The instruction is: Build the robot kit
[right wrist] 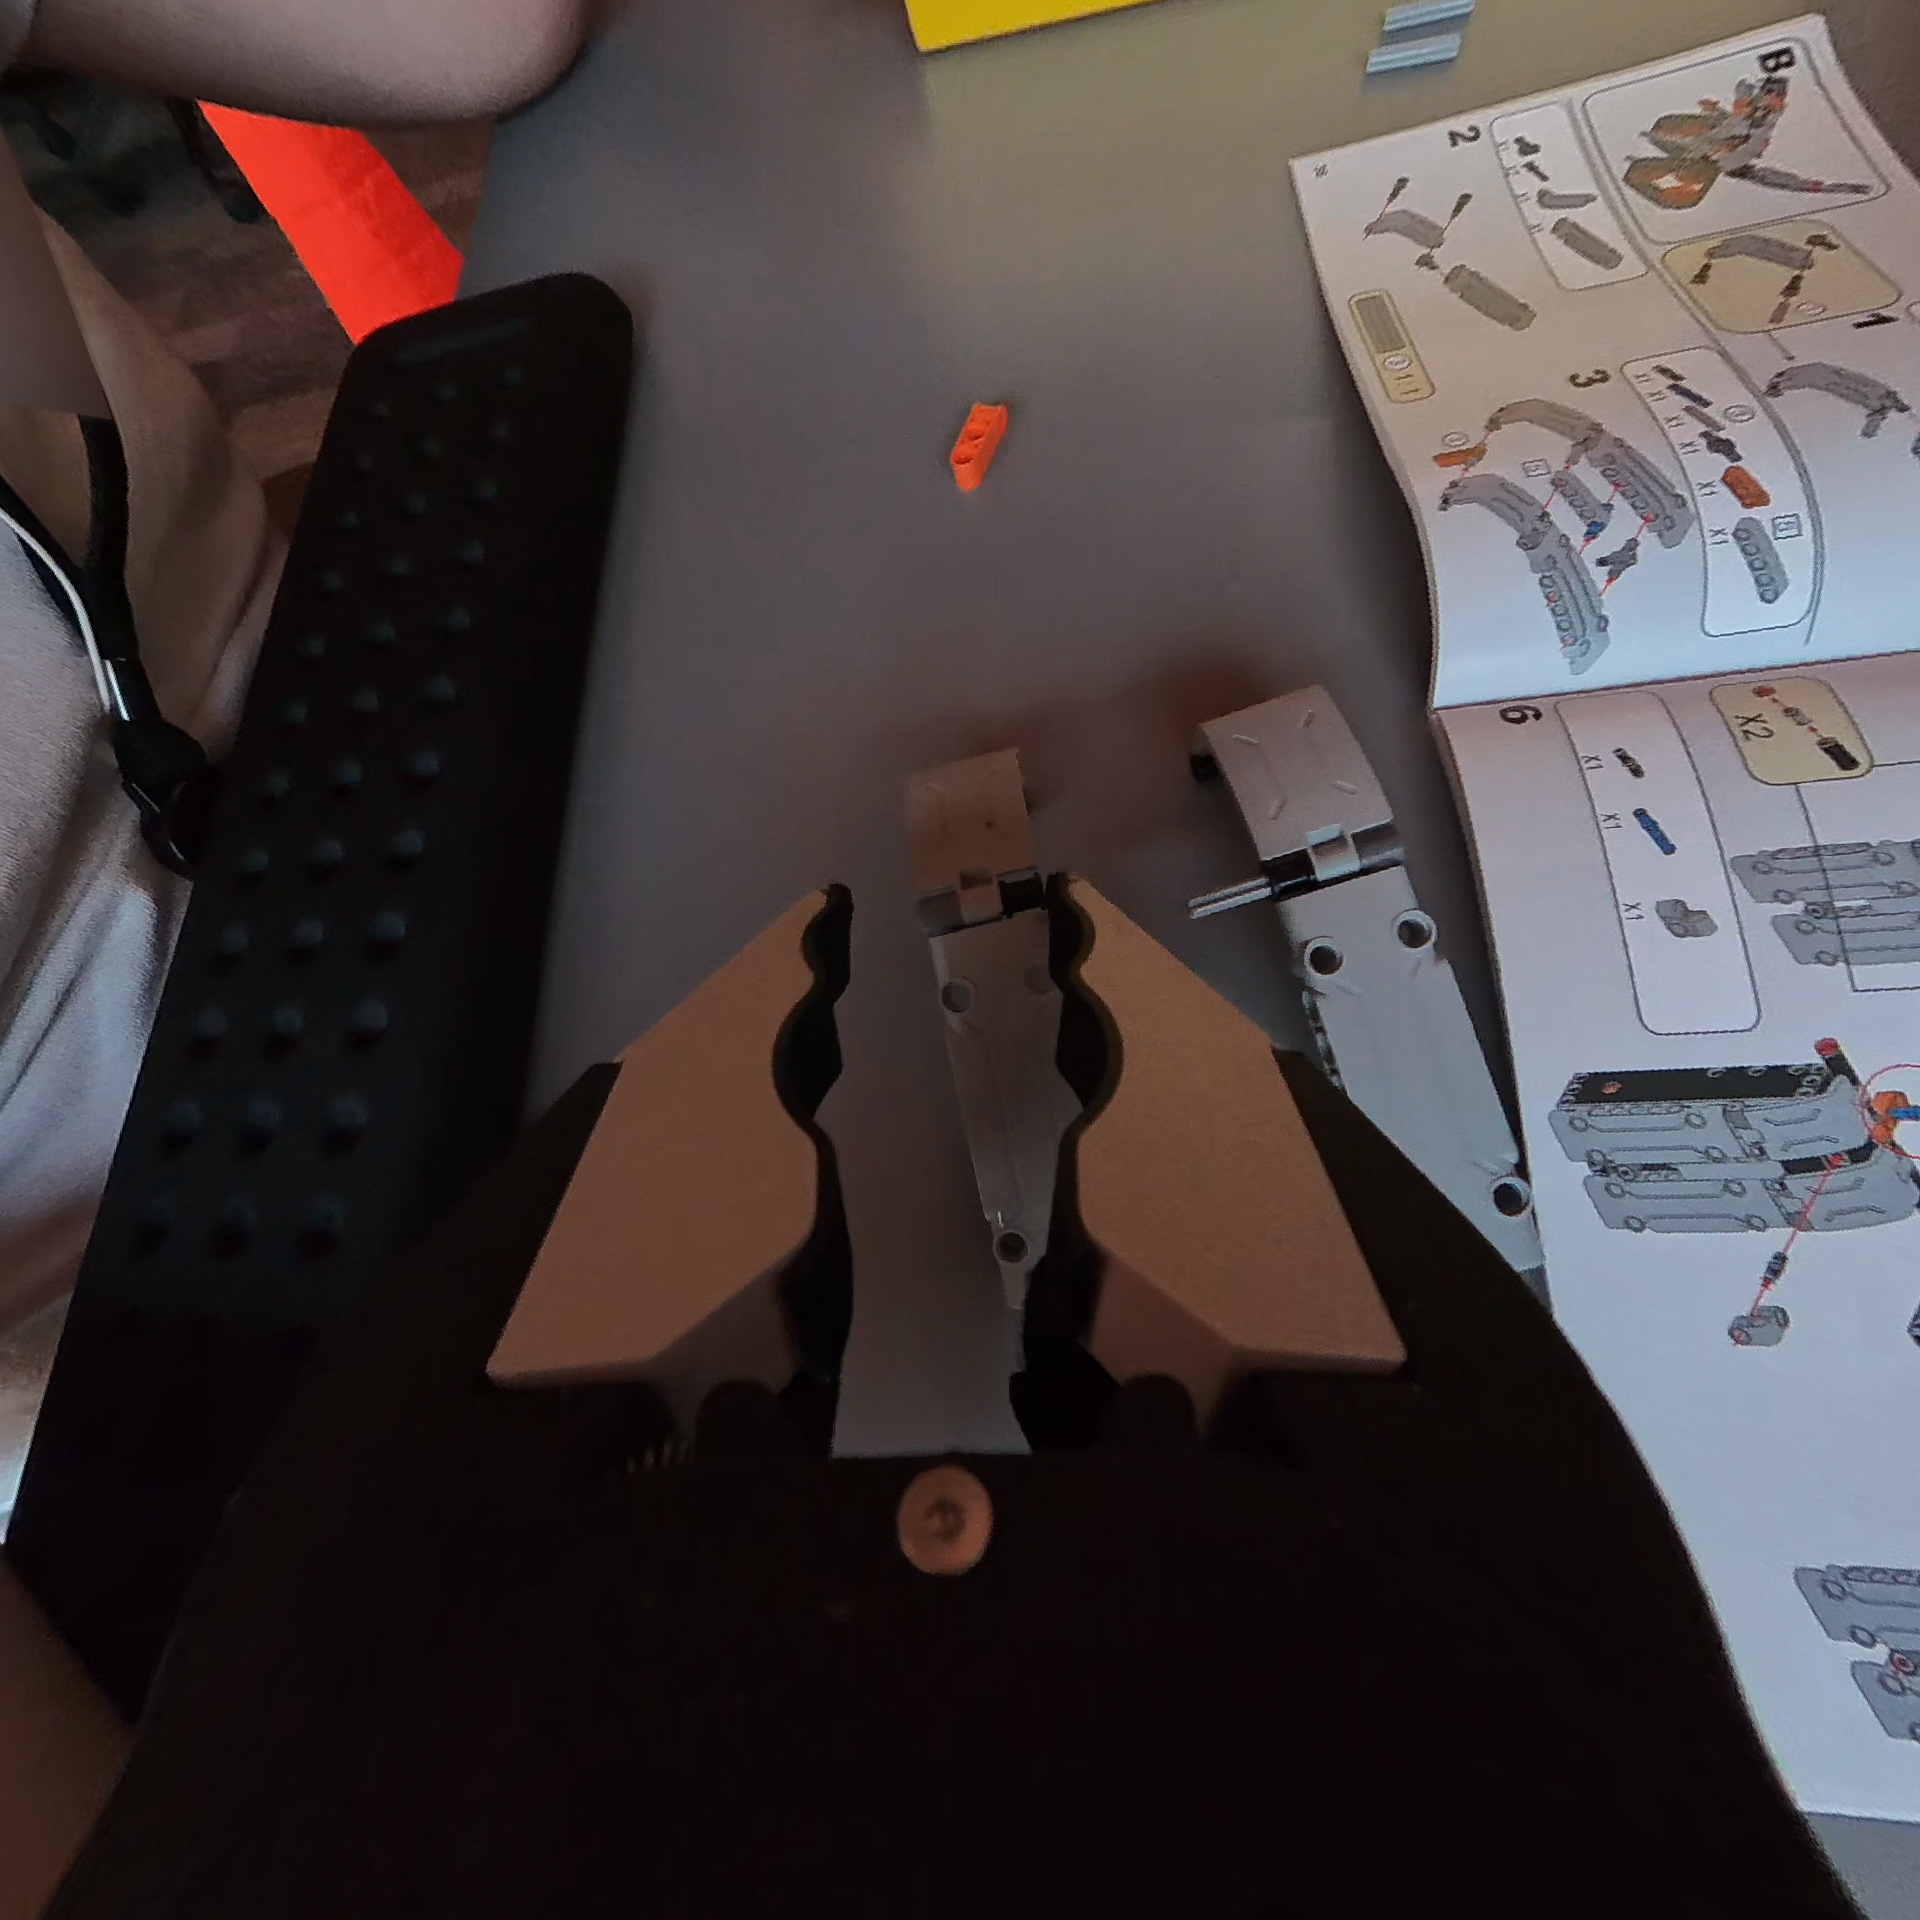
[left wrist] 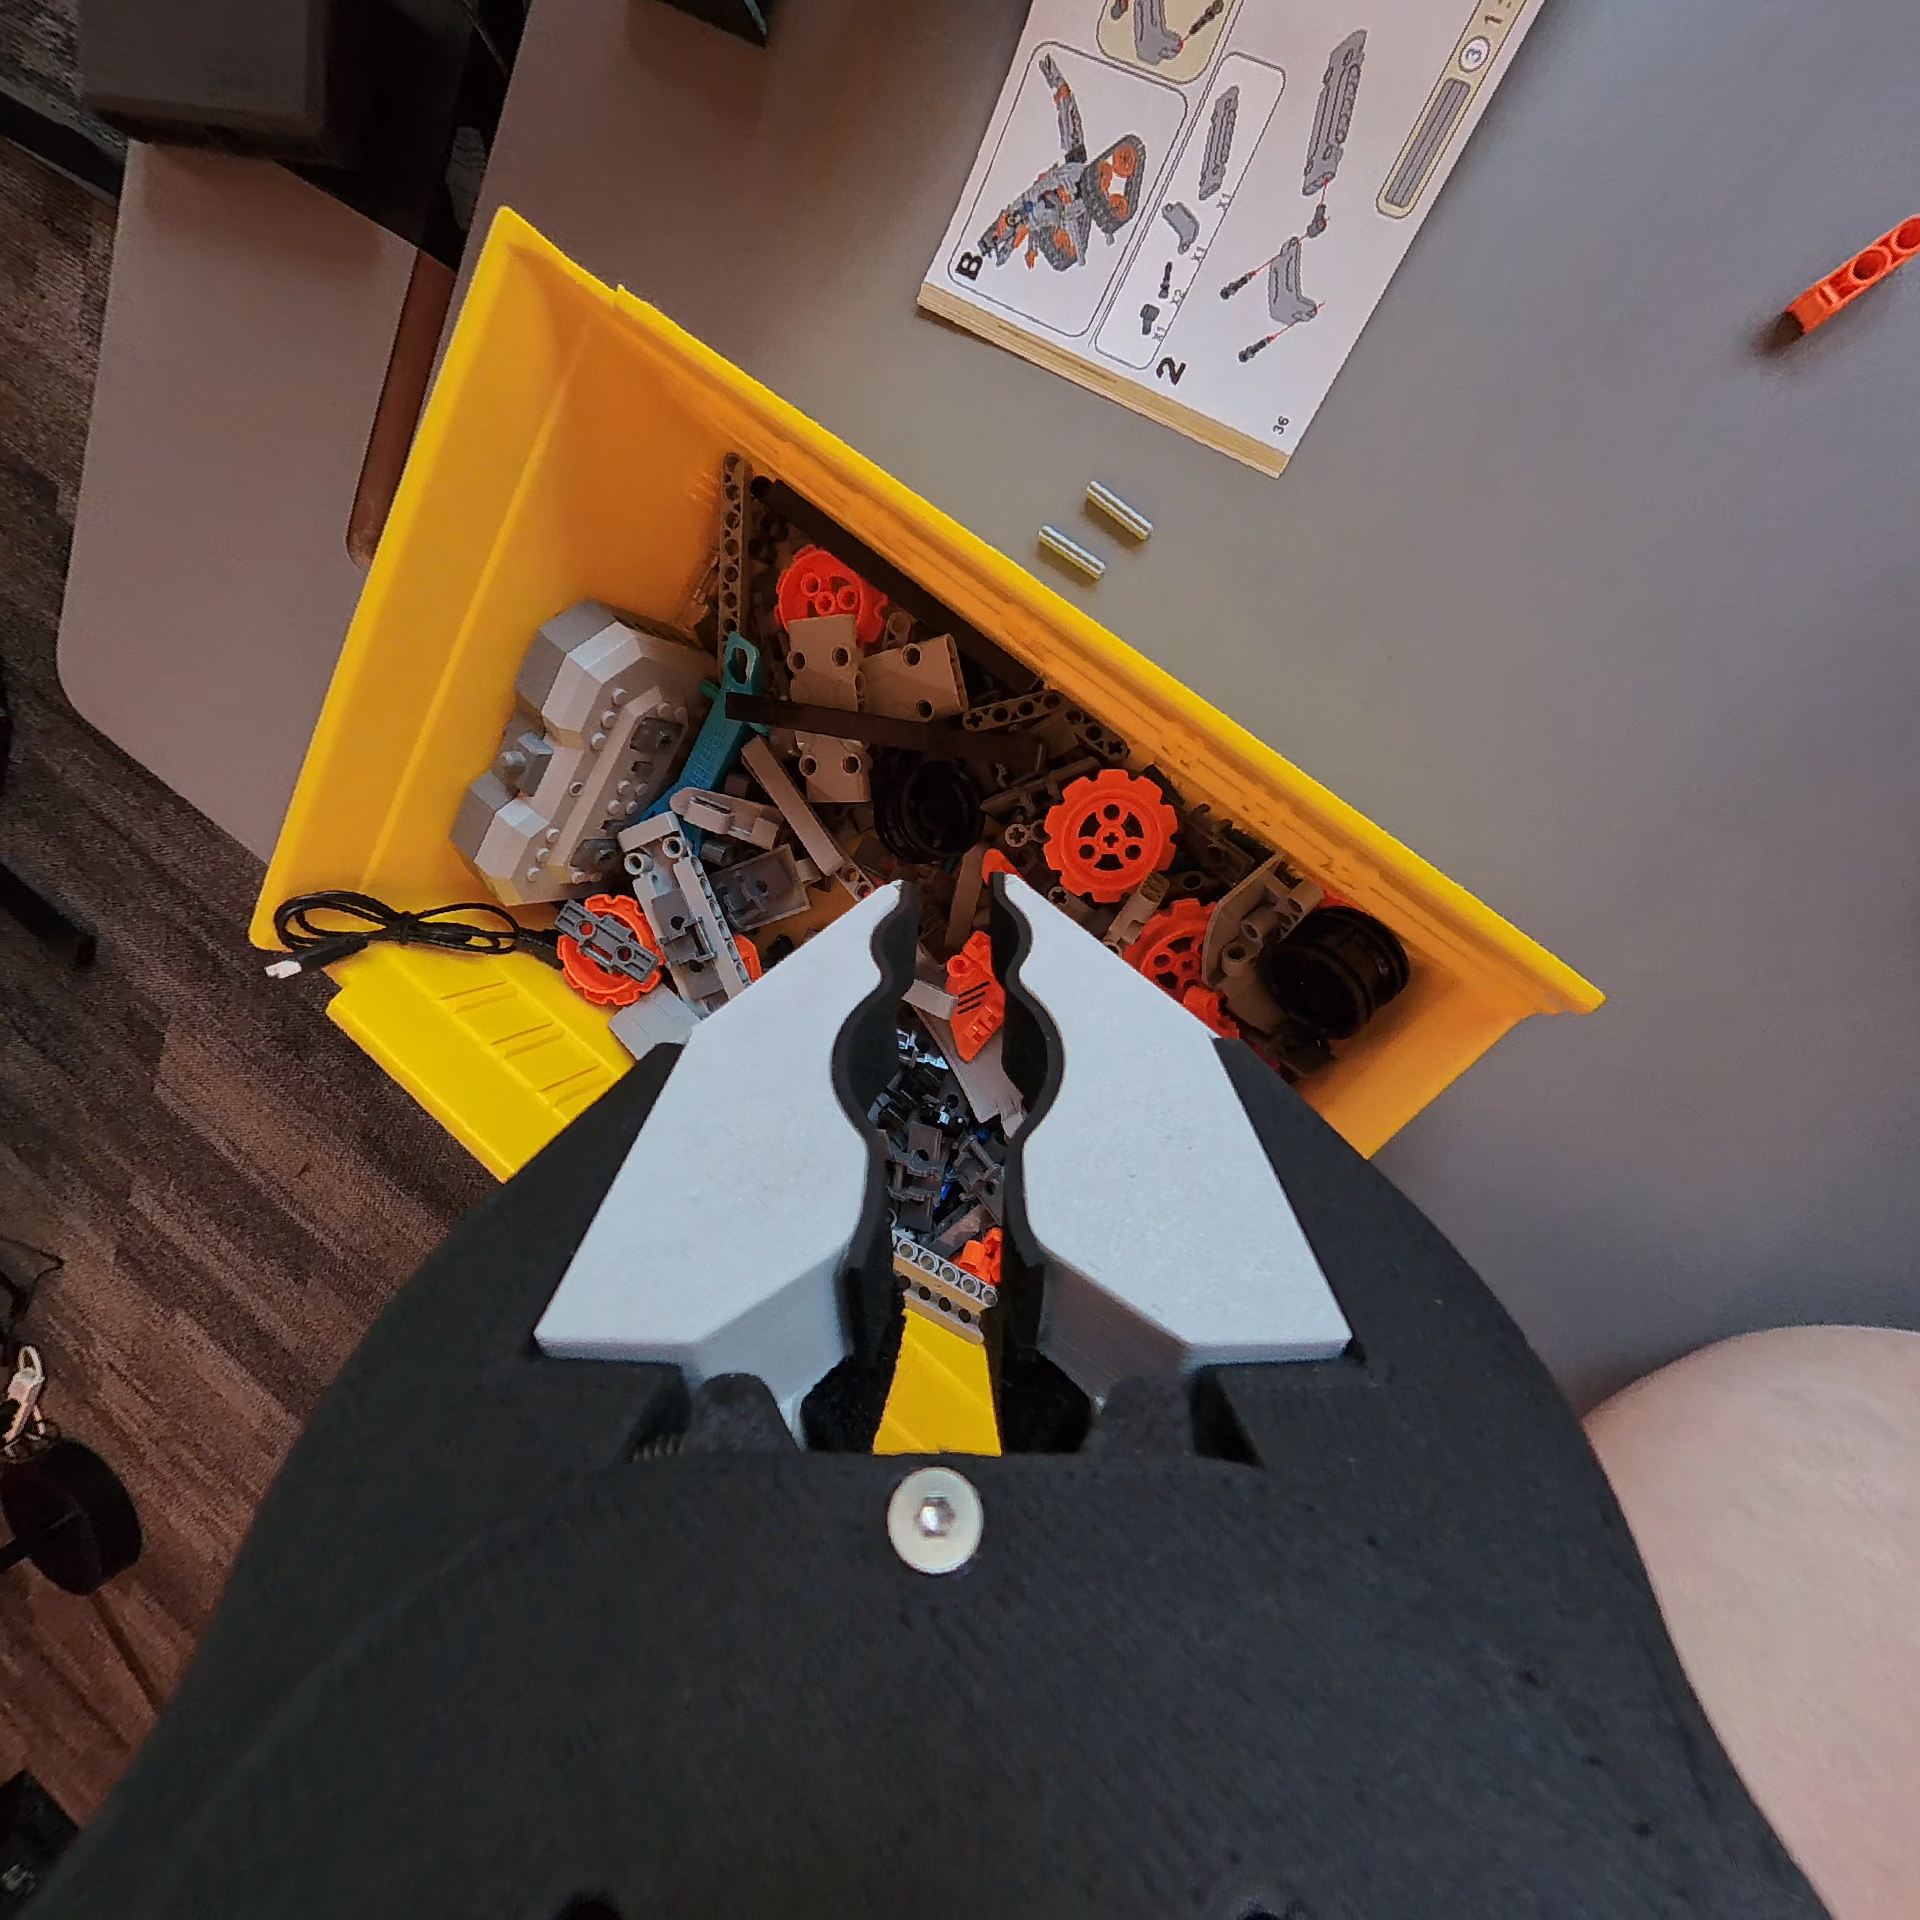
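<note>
Left wrist view finds my left gripper [left wrist: 954, 896] poised over a yellow bin [left wrist: 499, 582] that sits on the grey table [left wrist: 1558, 727], its fingers drawn near each other with a narrow gap between the tips and nothing caught there. Below the tips lies a heap of building-toy parts: orange gear wheels [left wrist: 1110, 836], grey panels, black tyres [left wrist: 1335, 971], a teal tool [left wrist: 717, 743] and a bulky grey block [left wrist: 582, 748] against the bin's left wall. A black cable [left wrist: 405, 925] trails over the bin's near corner. Beyond the bin, two small yellowish tubes [left wrist: 1096, 530] rest side by side on the table, near an open instruction booklet [left wrist: 1226, 208], and an orange beam [left wrist: 1860, 275] lies well apart at the right edge. Right wrist view shows my right gripper [right wrist: 951, 894] low over the table, fingers apart, with a long grey curved panel [right wrist: 982, 1039] between them; the panel lies close against the right finger, though I cannot tell whether they touch, and a clear gap stands on the left side. A second, matching grey panel [right wrist: 1351, 935] lies just beside, partly on the booklet [right wrist: 1662, 727]. A small orange piece [right wrist: 977, 445] sits farther out on the table, and the studded black body of my other gripper [right wrist: 343, 831] fills the left.
</note>
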Demonstrator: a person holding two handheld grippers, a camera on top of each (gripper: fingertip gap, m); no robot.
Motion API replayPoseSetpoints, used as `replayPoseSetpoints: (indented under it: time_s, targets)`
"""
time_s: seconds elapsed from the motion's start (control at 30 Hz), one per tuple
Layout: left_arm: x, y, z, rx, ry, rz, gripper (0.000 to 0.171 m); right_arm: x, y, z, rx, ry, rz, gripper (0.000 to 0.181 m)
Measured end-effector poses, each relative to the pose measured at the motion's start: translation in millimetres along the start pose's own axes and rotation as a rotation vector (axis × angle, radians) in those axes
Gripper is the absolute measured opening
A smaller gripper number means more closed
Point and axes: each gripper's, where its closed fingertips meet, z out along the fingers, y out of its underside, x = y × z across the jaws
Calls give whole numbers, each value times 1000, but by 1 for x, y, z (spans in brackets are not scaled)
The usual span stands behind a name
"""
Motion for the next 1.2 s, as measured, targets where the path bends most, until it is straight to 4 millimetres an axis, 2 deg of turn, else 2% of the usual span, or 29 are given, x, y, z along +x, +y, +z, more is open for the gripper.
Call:
replayPoseSetpoints:
  time_s: [0.07, 0.2, 0.43, 0.5, 0.57, 0.8, 1.2]
  targets:
    - [1, -1, 0, -2, 1, 2, 11, 1, 5, 1, -37, 11, -14, 26]
    - [1, 0, 2, -10, 5, 2, 11, 0, -3, -7, 19, 9, -33, 25]
    - [1, 1, 1, -7, 4, 0, 11, -23, -44, -32, 271, -65, -151, 25]
    - [0, 1, 0, -3, 1, -1, 10, -25, -48, -36, 299, -67, -161, 25]
    - [-1, 3, -2, 0, -2, -7, 10, -21, -44, -34, 276, -58, -138, 25]
    - [-3, 5, -4, 7, -8, -19, 10, -12, -8, -3, 56, -54, -97, 25]
    - [-2, 5, -2, -4, -2, -17, 10, -6, 0, 5, 8, -35, -92, 25]
